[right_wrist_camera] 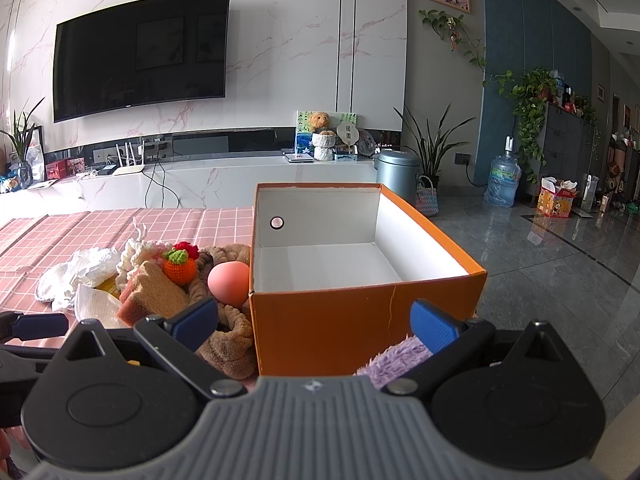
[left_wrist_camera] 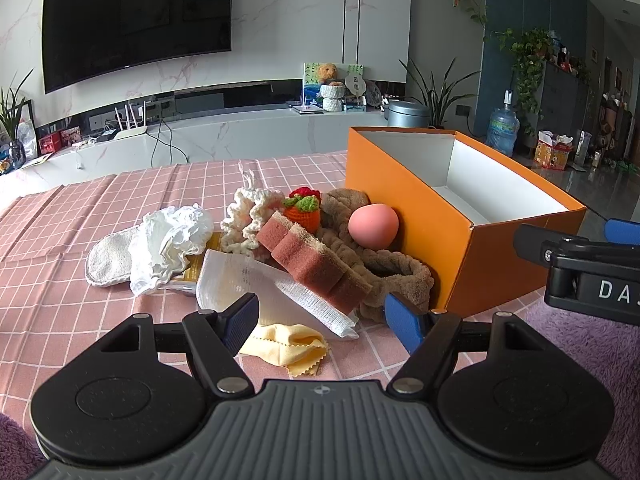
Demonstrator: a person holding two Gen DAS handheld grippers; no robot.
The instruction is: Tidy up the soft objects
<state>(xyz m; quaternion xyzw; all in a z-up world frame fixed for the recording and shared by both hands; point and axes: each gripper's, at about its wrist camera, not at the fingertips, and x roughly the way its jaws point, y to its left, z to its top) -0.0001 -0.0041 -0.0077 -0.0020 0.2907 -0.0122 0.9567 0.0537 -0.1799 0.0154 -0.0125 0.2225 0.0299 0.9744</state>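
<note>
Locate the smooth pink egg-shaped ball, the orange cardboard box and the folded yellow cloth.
Smooth pink egg-shaped ball [left_wrist_camera: 373, 225], left wrist view, centre.
Orange cardboard box [right_wrist_camera: 320, 328], right wrist view, near outer wall.
Folded yellow cloth [left_wrist_camera: 286, 347], left wrist view, middle fold.

1. Your left wrist camera sits low over the pink tablecloth [left_wrist_camera: 80, 216], looking forward along its own fingers at the pile of soft things close ahead, with the orange box [left_wrist_camera: 436, 240] to the right.
2. Your right wrist camera looks straight into the box [right_wrist_camera: 360, 316] from just in front of it, the pile off to its left.
3. Both views share the box, the pink egg [left_wrist_camera: 373, 225] [right_wrist_camera: 229, 283], the sponge [left_wrist_camera: 316, 260] [right_wrist_camera: 154, 292] and the TV [left_wrist_camera: 136, 20] [right_wrist_camera: 140, 52] wall behind.
</note>
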